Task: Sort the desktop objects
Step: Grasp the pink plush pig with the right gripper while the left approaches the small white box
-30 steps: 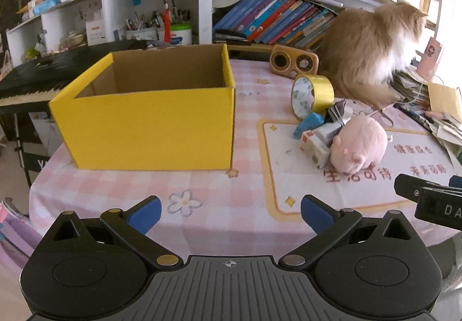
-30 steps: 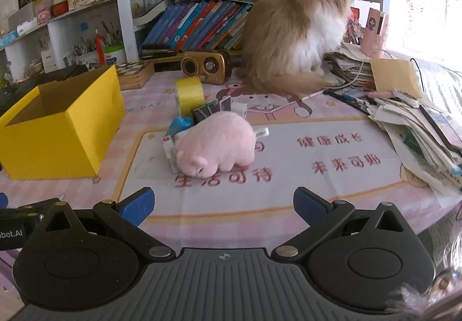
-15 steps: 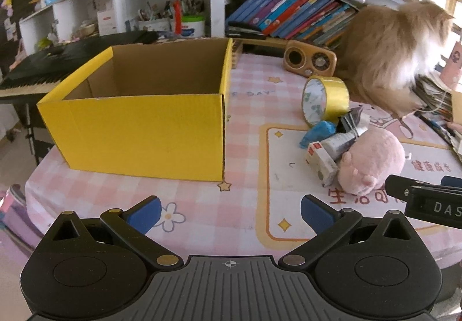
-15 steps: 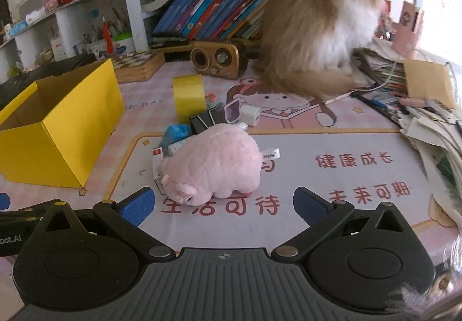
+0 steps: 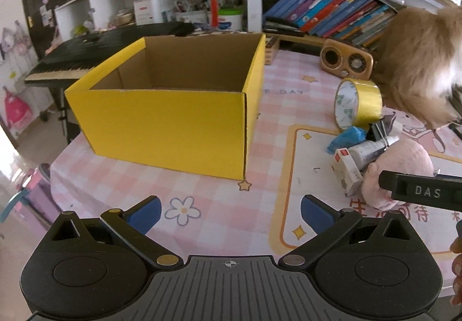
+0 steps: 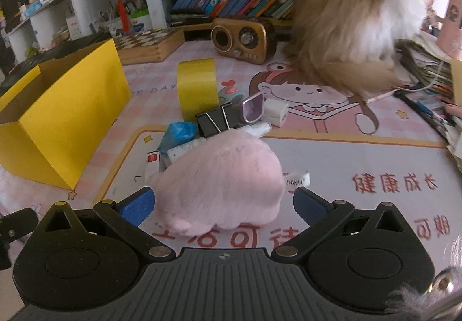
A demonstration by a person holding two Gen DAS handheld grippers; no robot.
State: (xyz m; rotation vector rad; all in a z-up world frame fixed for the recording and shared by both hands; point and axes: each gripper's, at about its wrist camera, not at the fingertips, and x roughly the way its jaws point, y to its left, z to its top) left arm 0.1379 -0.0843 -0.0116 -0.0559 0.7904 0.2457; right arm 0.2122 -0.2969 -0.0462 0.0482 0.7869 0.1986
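The pink plush toy (image 6: 222, 182) lies on the printed mat (image 6: 361, 165) of the counter (image 5: 208, 199), and sits between the two blue fingertips (image 6: 135, 208) of the right hand-held gripper (image 6: 221, 207). Its jaws stand wide apart, one on each side of the toy; whether either pad touches the fur cannot be told. The toy's near underside is hidden behind the gripper body, and a white label (image 6: 297, 181) sticks out at its right.

Just behind the toy lies a small heap: a black binder clip (image 6: 215, 121), a blue crumpled piece (image 6: 179, 132), a white tube (image 5: 366, 152), a small red-and-white box (image 5: 346, 173), a purple-tinted clear piece (image 6: 254, 110) and a white charger plug (image 6: 275, 113). Most of these are partly covered by the toy. A roll of yellow tape (image 6: 197, 87) stands on edge behind the heap.

The open yellow cardboard box (image 5: 176, 110) stands well to the left of the heap; what can be seen of its inside is bare cardboard, its floor being hidden by the near wall.

The left hand-held gripper (image 5: 231, 212) hangs over the checked cloth in front of the box, jaws wide apart and holding nothing. At its right, the black end of the other tool cuts across the toy.

A fluffy cat (image 6: 358, 20), head cut off, sits at the back beside a wooden radio (image 6: 244, 39).
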